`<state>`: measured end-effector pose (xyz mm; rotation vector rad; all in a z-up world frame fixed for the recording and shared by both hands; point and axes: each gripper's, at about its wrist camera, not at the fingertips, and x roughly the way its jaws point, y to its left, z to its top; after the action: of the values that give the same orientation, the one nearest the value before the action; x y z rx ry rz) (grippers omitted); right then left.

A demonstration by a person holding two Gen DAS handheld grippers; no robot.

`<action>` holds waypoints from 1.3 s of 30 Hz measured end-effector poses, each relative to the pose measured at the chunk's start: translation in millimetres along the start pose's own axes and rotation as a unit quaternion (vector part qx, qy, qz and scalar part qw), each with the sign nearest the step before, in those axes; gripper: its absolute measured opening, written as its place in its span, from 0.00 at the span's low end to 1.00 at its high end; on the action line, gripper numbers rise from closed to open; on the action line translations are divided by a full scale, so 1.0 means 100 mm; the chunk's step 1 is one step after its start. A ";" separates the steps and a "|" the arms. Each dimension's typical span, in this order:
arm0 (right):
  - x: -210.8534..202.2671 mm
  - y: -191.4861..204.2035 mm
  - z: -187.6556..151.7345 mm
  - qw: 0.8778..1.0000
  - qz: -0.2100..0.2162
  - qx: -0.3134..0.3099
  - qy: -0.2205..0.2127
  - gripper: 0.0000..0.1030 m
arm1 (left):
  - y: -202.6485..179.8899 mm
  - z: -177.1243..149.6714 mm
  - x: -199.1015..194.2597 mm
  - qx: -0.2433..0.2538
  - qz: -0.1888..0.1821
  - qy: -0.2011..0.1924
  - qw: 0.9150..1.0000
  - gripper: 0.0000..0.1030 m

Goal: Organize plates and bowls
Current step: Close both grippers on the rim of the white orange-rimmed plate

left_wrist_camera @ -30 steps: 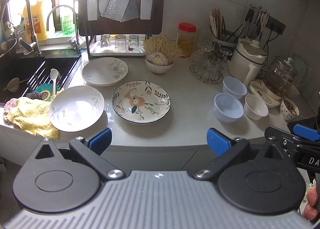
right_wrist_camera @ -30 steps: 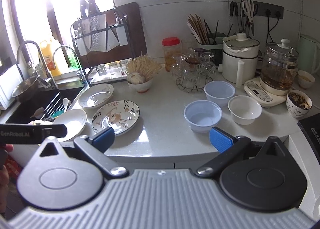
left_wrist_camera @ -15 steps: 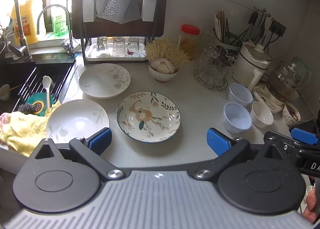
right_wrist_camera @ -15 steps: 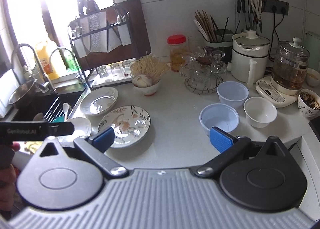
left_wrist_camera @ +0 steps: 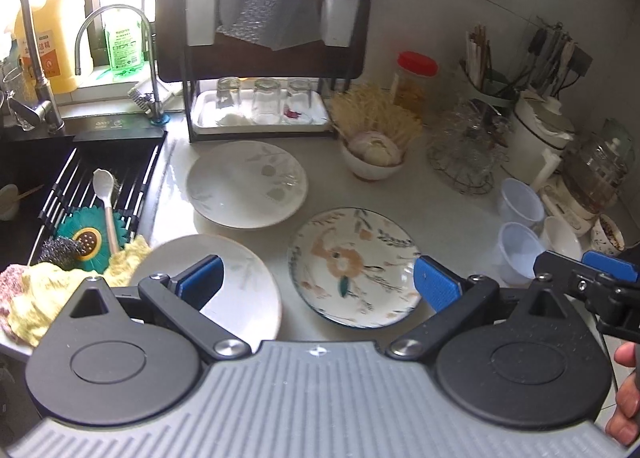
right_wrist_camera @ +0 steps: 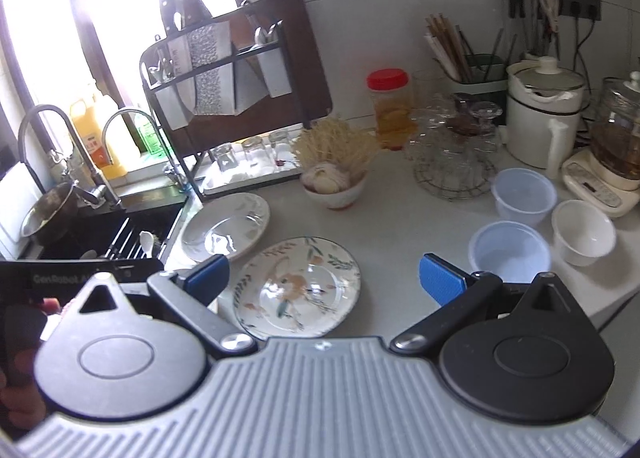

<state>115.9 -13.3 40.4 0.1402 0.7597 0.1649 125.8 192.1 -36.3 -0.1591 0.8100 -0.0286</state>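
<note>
Three plates lie on the counter: a white plate (left_wrist_camera: 246, 183) at the back, a white deep plate (left_wrist_camera: 244, 290) near the sink and a flower-patterned plate (left_wrist_camera: 354, 266) in the middle. Two translucent bowls (left_wrist_camera: 520, 254) and a white bowl (left_wrist_camera: 562, 232) stand to the right. My left gripper (left_wrist_camera: 318, 284) is open and empty, above the near plates. My right gripper (right_wrist_camera: 324, 278) is open and empty, above the patterned plate (right_wrist_camera: 298, 288), with the bowls (right_wrist_camera: 508, 252) to its right.
A dish rack (left_wrist_camera: 260, 57) with upturned glasses stands at the back. A sink (left_wrist_camera: 80, 185) with a yellow cloth (left_wrist_camera: 44, 298) is at the left. A garlic bowl (left_wrist_camera: 374, 159), a glass stand (left_wrist_camera: 464, 155), a cooker (left_wrist_camera: 540, 137) and a kettle (left_wrist_camera: 596, 177) crowd the right.
Both grippers have moved forward over the counter, so the plates and bowls look nearer and lower. Both stay open and empty.
</note>
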 end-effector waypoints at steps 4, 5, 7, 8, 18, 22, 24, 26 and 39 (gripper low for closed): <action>0.21 0.22 0.01 1.000 -0.003 -0.007 0.008 1.00 | 0.33 0.08 0.13 -0.011 0.000 0.006 1.000 1.00; 0.26 0.26 0.02 1.000 -0.004 -0.007 0.009 1.00 | 0.41 0.10 0.16 -0.012 0.002 0.008 1.000 1.00; 0.36 0.36 0.02 1.000 -0.007 -0.007 0.015 1.00 | 0.57 0.14 0.25 -0.012 0.003 0.017 1.000 1.00; 0.40 0.40 0.01 1.000 -0.009 -0.007 0.017 1.00 | 0.65 0.16 0.29 -0.013 0.002 0.021 1.000 1.00; 0.94 0.95 -0.19 0.997 -0.044 0.006 0.057 0.96 | 1.36 0.24 0.66 0.015 -0.024 0.070 0.997 1.00; 1.12 1.10 -0.32 0.995 -0.045 0.022 0.087 0.81 | 1.65 0.24 0.81 0.032 -0.019 0.085 0.996 0.99; 1.19 1.15 -0.37 0.994 -0.044 0.032 0.099 0.75 | 1.76 0.24 0.88 0.035 -0.023 0.094 0.995 0.99; 1.24 1.20 -0.42 0.993 -0.042 0.037 0.107 0.74 | 1.88 0.23 0.97 0.034 -0.034 0.104 0.993 0.99; 1.75 1.31 -0.84 0.979 0.006 0.086 0.185 0.52 | 2.25 0.06 1.63 0.018 -0.082 0.173 0.981 0.64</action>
<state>170.3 155.0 -113.2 0.2834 1.1455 0.1391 234.7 401.2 -183.6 -0.1882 1.1421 -0.2317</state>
